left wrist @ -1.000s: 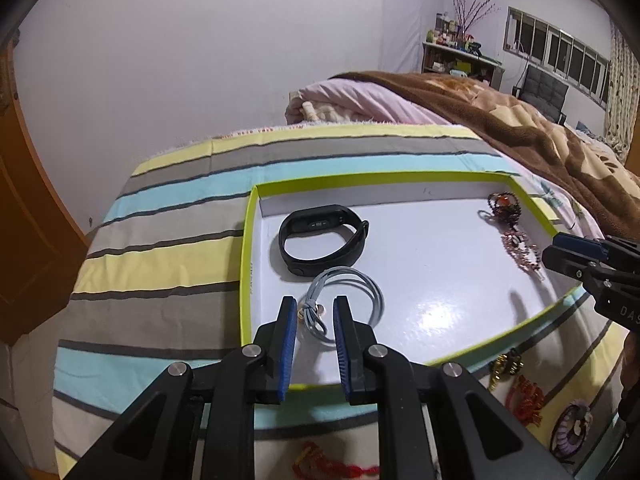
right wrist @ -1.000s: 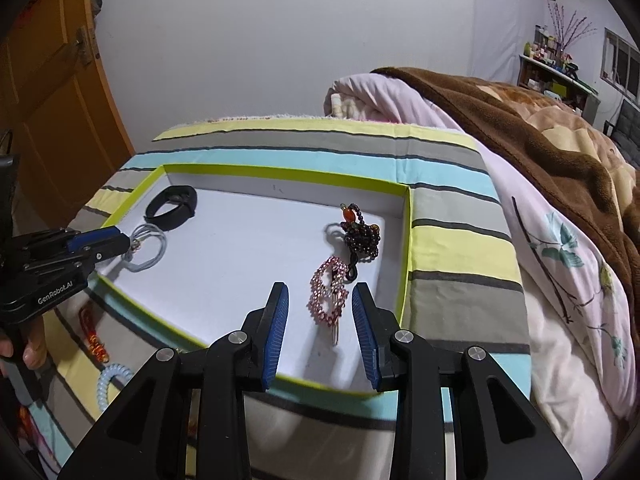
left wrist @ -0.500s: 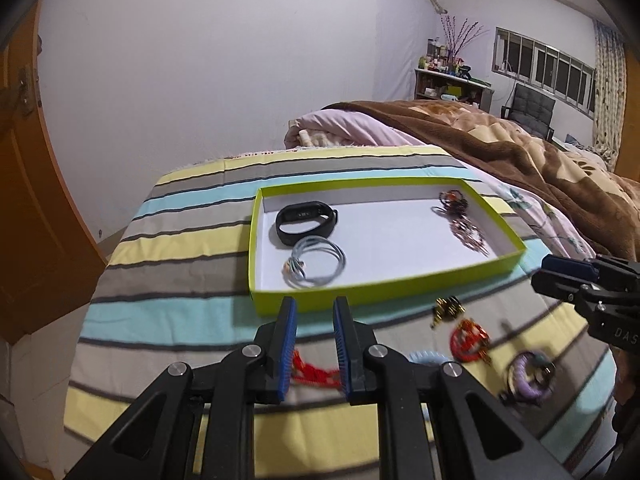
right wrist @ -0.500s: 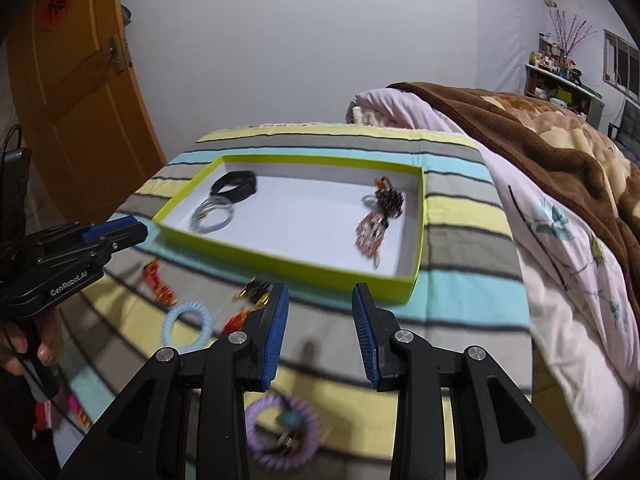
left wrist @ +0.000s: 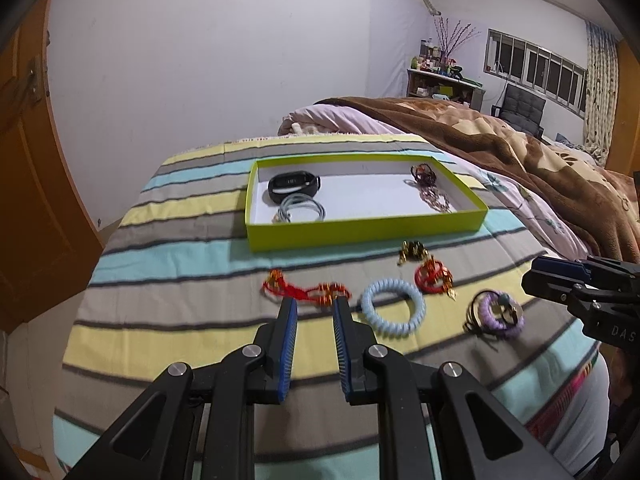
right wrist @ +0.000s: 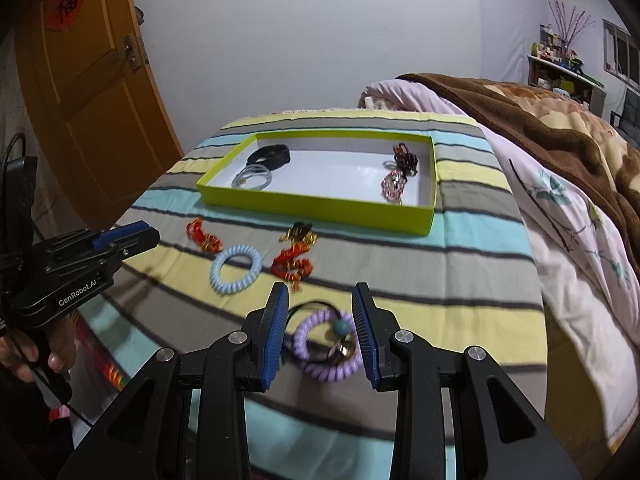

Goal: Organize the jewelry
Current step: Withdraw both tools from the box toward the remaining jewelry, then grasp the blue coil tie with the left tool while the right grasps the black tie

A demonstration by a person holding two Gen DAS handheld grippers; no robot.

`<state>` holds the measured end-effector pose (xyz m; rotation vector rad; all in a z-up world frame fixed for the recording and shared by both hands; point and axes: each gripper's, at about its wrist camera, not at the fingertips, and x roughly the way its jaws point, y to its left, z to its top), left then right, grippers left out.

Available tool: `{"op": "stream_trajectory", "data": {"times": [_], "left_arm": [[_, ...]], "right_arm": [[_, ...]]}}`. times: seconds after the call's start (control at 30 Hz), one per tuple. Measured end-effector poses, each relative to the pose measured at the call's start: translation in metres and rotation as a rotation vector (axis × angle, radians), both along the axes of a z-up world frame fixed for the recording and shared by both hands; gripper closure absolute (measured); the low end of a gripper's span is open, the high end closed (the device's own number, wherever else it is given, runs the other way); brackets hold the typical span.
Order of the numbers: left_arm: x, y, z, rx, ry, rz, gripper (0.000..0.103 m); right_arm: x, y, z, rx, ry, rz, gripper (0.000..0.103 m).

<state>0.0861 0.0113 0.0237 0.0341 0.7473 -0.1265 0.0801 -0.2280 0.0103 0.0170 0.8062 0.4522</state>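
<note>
A lime-green tray (left wrist: 360, 234) (right wrist: 320, 206) on the striped bed holds a black band (left wrist: 294, 186), a grey cord loop (left wrist: 302, 210) and beaded pieces (left wrist: 430, 188). In front of it lie a red knot bracelet (left wrist: 304, 292), a pale blue coil ring (left wrist: 392, 312) (right wrist: 236, 268), a red-gold charm (left wrist: 432, 276) (right wrist: 292, 266), a gold clip (left wrist: 412, 250) and a purple coil bracelet (left wrist: 496, 314) (right wrist: 328, 344). My left gripper (left wrist: 314, 304) is open and empty just before the red bracelet. My right gripper (right wrist: 320, 292) is open, its fingers on either side of the purple bracelet.
A brown blanket (left wrist: 520, 160) and pink quilt (right wrist: 580, 220) cover the bed to the right. An orange door (right wrist: 92, 100) stands at the left. The bed's front edge drops off below the grippers.
Both grippers have pulled back from the tray toward the bed's front edge. The loose pieces in front of the tray have come into view. Both stay open and empty.
</note>
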Motion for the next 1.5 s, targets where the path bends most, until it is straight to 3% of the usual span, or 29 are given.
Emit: {"op": "stream_trajectory", "data": {"times": [0.4, 0.83, 0.97, 1.3, 1.5], "left_arm": [[-0.015, -0.002, -0.006, -0.051, 0.031, -0.019, 0.085], [0.007, -0.015, -0.02, -0.077, 0.091, -0.047, 0.085], [0.018, -0.02, -0.022, -0.082, 0.104, -0.059, 0.085], [0.041, -0.03, -0.034, -0.068, 0.145, -0.062, 0.085], [0.047, -0.034, -0.038, -0.051, 0.149, -0.066, 0.085]], "right_arm": [[-0.018, -0.015, -0.009, 0.013, 0.027, -0.028, 0.069], [-0.007, -0.007, -0.022, -0.004, 0.059, -0.017, 0.069], [0.001, -0.002, -0.025, -0.027, 0.063, -0.012, 0.076], [0.014, 0.009, -0.034, -0.095, 0.065, 0.012, 0.079], [0.018, 0.016, -0.037, -0.151, 0.064, 0.041, 0.09]]}}
